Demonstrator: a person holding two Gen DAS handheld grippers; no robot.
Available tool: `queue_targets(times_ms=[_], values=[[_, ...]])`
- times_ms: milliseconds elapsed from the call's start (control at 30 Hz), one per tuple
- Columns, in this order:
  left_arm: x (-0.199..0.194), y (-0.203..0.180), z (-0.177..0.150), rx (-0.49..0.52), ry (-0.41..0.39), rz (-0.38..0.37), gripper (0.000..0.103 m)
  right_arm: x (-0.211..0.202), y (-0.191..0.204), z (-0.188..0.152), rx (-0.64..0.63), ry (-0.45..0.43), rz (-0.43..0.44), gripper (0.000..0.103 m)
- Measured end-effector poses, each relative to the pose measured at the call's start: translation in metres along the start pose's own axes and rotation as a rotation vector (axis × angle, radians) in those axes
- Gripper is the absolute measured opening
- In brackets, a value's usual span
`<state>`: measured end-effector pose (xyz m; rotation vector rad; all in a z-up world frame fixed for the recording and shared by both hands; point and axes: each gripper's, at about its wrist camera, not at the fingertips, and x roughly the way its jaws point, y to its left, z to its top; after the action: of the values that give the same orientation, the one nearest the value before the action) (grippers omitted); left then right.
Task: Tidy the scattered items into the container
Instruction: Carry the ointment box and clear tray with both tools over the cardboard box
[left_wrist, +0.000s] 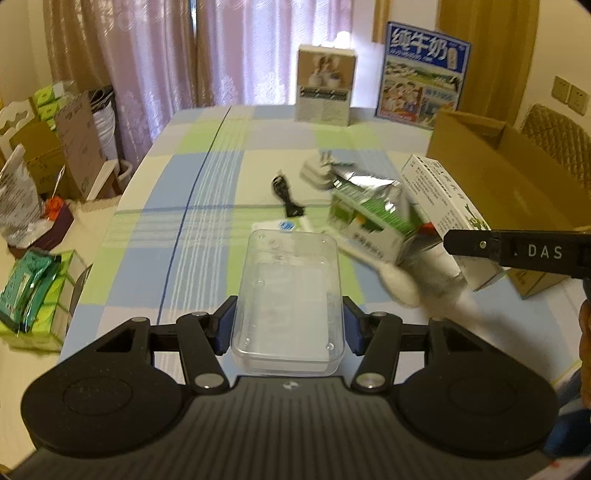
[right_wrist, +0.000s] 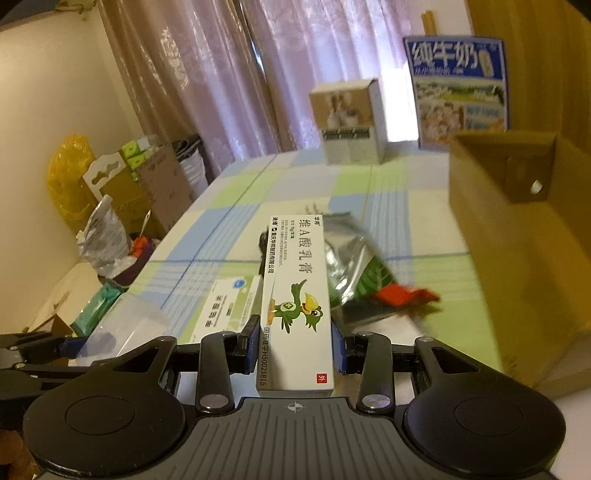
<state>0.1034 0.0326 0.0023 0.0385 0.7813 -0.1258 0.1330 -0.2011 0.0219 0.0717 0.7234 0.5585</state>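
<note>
On the checked tablecloth (left_wrist: 207, 192): scattered items lie near an open cardboard box (left_wrist: 517, 173) at the right edge.
Left gripper (left_wrist: 288, 325): clamped on a clear plastic box (left_wrist: 288, 288), its blue pads pressed against both long sides; the box is held above the cloth.
Clear plastic box, contents: nothing can be made out through the transparent walls beyond the cloth pattern.
Right gripper (right_wrist: 295, 350): clamped on a long white ointment carton (right_wrist: 295, 302) printed with a green cartoon bird; the carton runs forward between the pads, off the table.
Right gripper in the left view: only one black finger marked DAS enters from the right; the carton's far end shows beside it.
Left gripper in the right view: cut off at the lower left edge, with the clear box a pale blur.
Silver foil pouch (left_wrist: 369, 192): lies on the cloth beside the cardboard box, blurred; a green-and-white carton (left_wrist: 369, 229) overlaps it, and which lies on top I cannot tell.
Red patch (right_wrist: 402, 295): near the pouch, too smeared to name.
Black cable (left_wrist: 286, 195): on the cloth beyond the clear box, partly hidden in the right view behind the ointment carton.
White flat packet (right_wrist: 225, 310): on the cloth, with a blue round logo, its text unreadable.
Far end of table: a small photo-printed box (left_wrist: 325, 88) and a blue milk carton case (left_wrist: 424, 74) stand upright.
Cardboard box interior: mostly hidden by its walls.
</note>
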Motion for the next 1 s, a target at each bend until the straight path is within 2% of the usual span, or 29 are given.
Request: queue_targets(times_ms=[200, 567, 733, 1000], values=[[-0.02, -0.034, 0.024, 0.042, -0.046, -0.036, 0.052, -0.054, -0.031, 0.019, 0.023, -0.063, -0.069, 0.035], [-0.037, -0.119, 0.065, 0.087, -0.091, -0.159, 0.052, -0.14, -0.121, 0.033, 0.078, -0.13, -0.245, 0.035], [-0.028, -0.166, 0.084, 0.126, -0.095, -0.221, 0.052, -0.151, -0.156, 0.042, 0.104, -0.132, -0.295, 0.035], [0.008, -0.227, 0.102, 0.151, -0.065, -0.307, 0.052, -0.138, -0.195, 0.044, 0.11, -0.088, -0.318, 0.035]])
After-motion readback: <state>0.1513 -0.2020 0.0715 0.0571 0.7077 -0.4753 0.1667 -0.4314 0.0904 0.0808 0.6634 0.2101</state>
